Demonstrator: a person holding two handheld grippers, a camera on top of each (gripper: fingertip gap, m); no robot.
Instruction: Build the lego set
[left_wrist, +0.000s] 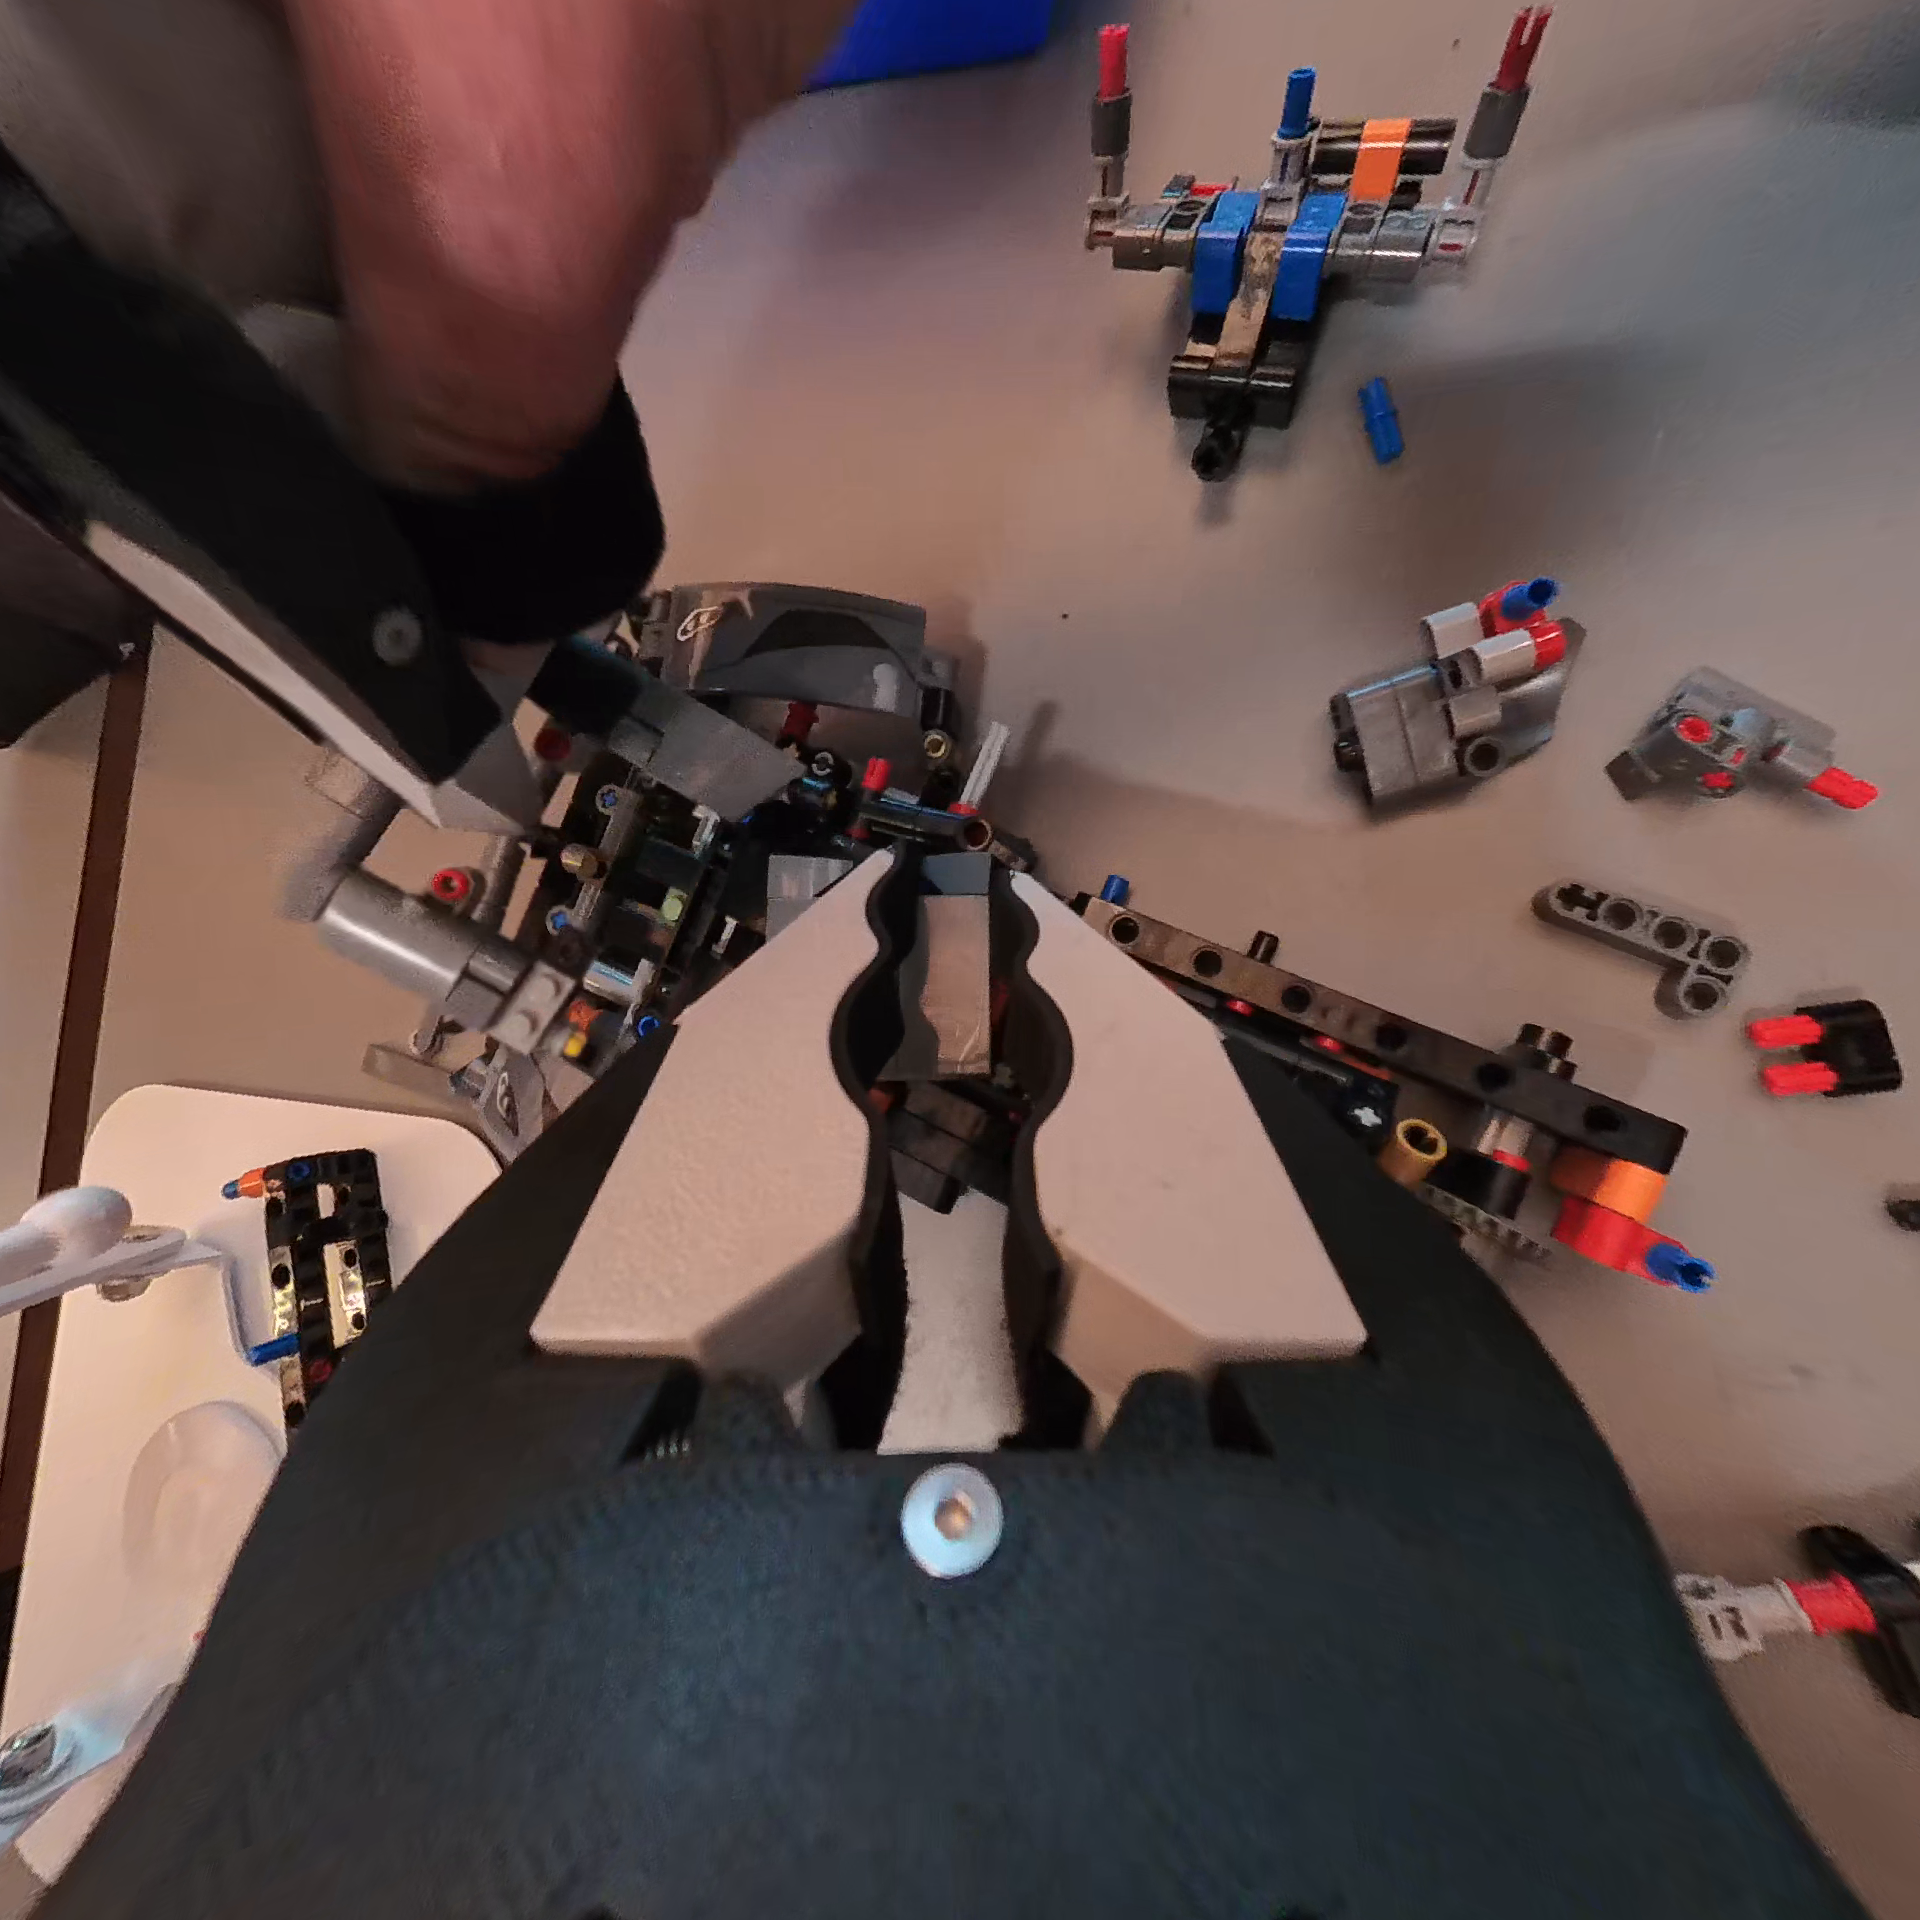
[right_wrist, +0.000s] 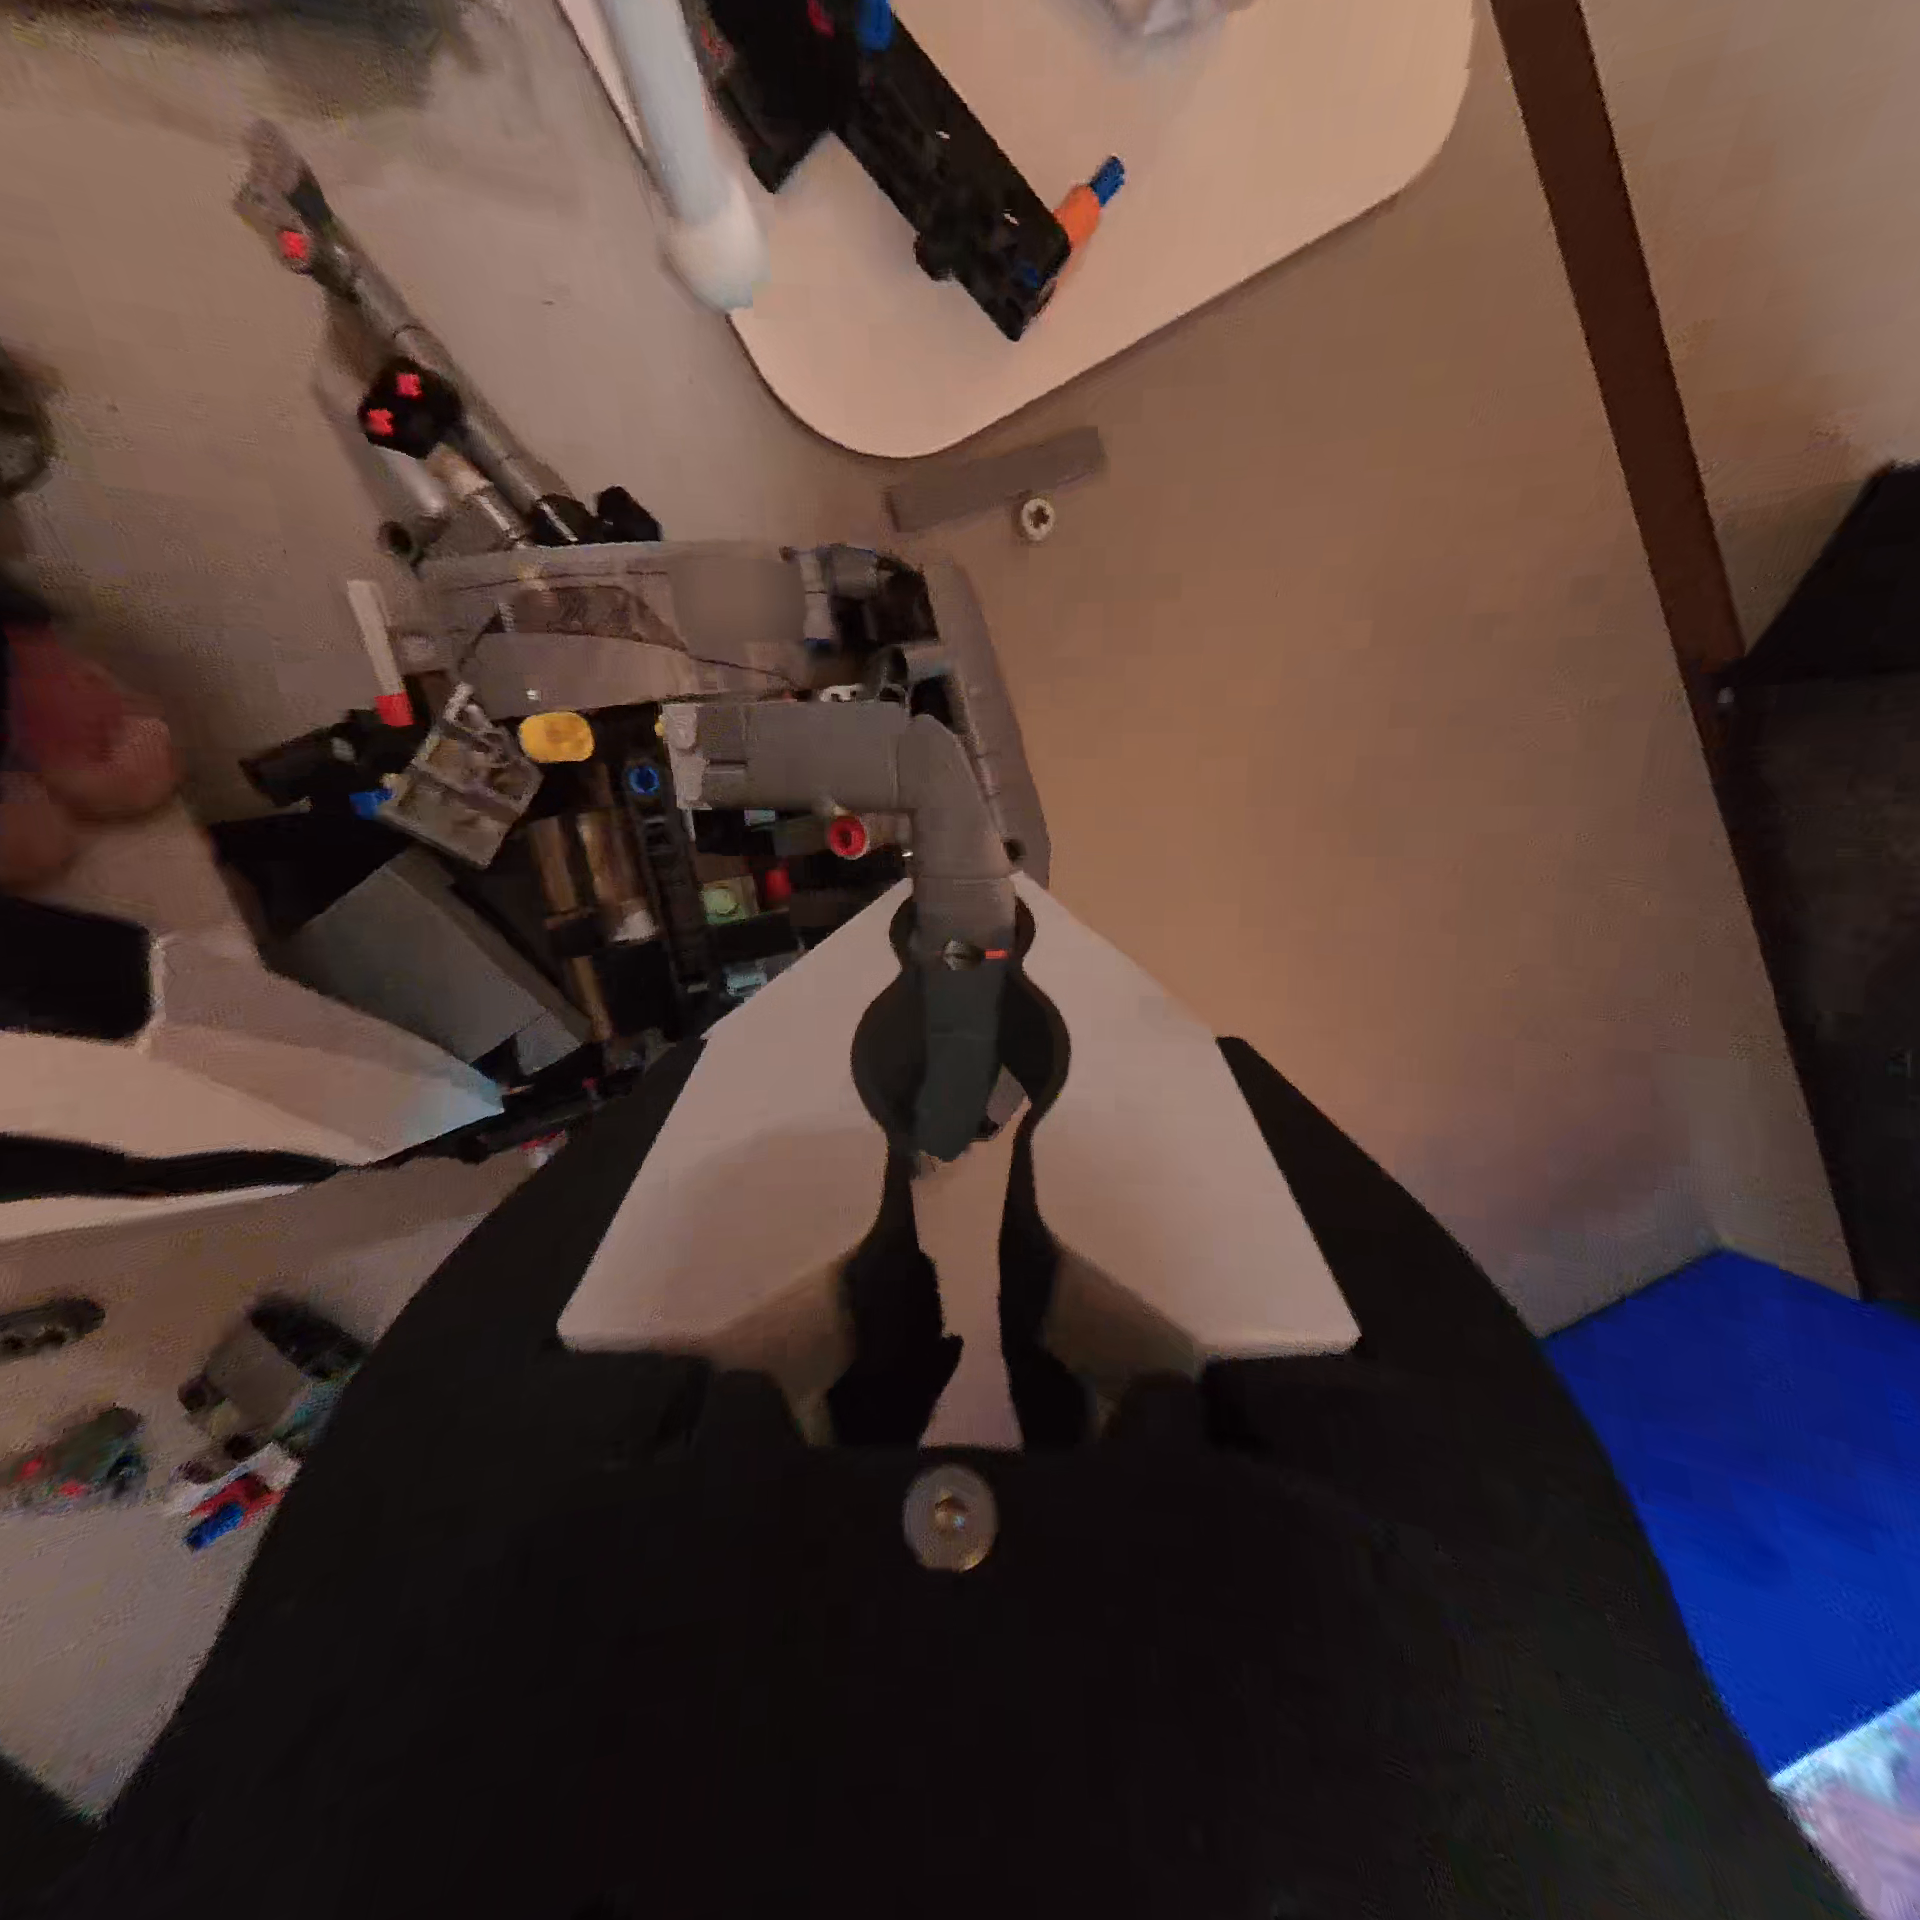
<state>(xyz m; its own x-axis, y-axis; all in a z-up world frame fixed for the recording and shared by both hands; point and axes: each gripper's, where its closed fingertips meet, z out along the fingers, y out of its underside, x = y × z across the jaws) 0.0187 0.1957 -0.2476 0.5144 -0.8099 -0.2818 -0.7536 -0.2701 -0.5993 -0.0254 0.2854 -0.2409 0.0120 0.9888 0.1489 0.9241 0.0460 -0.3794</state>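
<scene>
table (left_wrist: 935, 436): main lego model (left_wrist: 665, 831) lies mid-table, loose sub-assemblies well apart | left gripper (left_wrist: 951, 894): pinching a dark grey panel (left_wrist: 951, 987) on the model's near side | right gripper (right_wrist: 961, 935): clamped on the model's grey elbow pipe (right_wrist: 940, 831) | step: judged seating or bracing the pipe end | next: steady hold, aligned push

Left wrist cam – looks steeply down along its fingers (left_wrist: 810, 997), close over the model (left_wrist: 665, 831) on the table (left_wrist: 1039, 499). Right wrist cam – same model (right_wrist: 623, 727), close, from opposite side; tray (right_wrist: 1195, 260) shared too.
</scene>
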